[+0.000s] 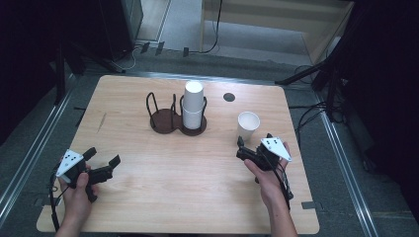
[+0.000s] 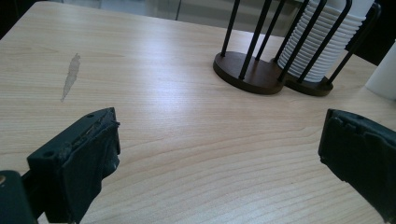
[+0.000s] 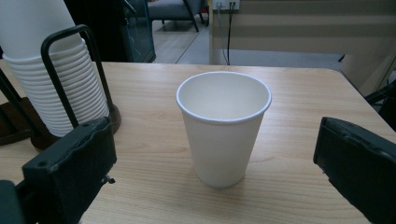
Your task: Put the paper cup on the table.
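High view, pale wooden surface [image 1: 163,163] on grey floor, right gripper [image 1: 252,148] jaws wide apart facing an upright white paper cup [image 1: 247,125], untouched, left gripper [image 1: 103,163] jaws apart, empty.

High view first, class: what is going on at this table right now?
A person holds a gripper in each hand. The right gripper, jaws open, is lined up just behind a single upright paper cup, not yet touching it. The left gripper sits open over bare table. A stack of cups stands in one side of a twin wire holder.
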`<state>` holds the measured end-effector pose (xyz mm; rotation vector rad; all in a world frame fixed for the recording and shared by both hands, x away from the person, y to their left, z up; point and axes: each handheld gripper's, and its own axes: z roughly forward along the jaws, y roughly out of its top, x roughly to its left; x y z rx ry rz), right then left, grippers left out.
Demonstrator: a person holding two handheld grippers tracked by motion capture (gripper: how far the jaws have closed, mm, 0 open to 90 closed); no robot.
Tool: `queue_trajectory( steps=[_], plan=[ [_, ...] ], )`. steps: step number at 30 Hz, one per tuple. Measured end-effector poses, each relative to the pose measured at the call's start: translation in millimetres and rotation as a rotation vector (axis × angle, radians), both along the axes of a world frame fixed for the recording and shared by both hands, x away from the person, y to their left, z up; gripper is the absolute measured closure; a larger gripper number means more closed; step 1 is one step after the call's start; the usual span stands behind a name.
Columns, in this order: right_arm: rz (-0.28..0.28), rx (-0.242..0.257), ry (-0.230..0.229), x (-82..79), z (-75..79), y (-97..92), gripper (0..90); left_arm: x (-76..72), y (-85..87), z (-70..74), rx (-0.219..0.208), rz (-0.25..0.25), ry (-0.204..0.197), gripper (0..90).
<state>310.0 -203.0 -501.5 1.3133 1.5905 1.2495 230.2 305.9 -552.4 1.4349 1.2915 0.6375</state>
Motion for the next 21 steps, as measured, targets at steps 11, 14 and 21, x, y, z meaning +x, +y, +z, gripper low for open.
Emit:
queue_trajectory(
  steps=[11, 14, 21],
  plan=[
    [-0.015, 0.012, -0.023, -20.2, 4.8, -20.0, 0.0, -0.3, -0.3, 0.0, 0.002, 0.0, -0.001, 0.0],
    [-0.019, 0.014, -0.025, -23.1, 4.8, -23.8, 0.0, -0.3, -0.3, 0.0, 0.001, 0.001, 0.0, 0.0],
    [-0.051, 0.008, -0.025, -33.0, -0.1, -41.9, 0.0, -0.6, -0.4, -0.1, -0.002, 0.002, 0.0, 0.0]
  ],
)
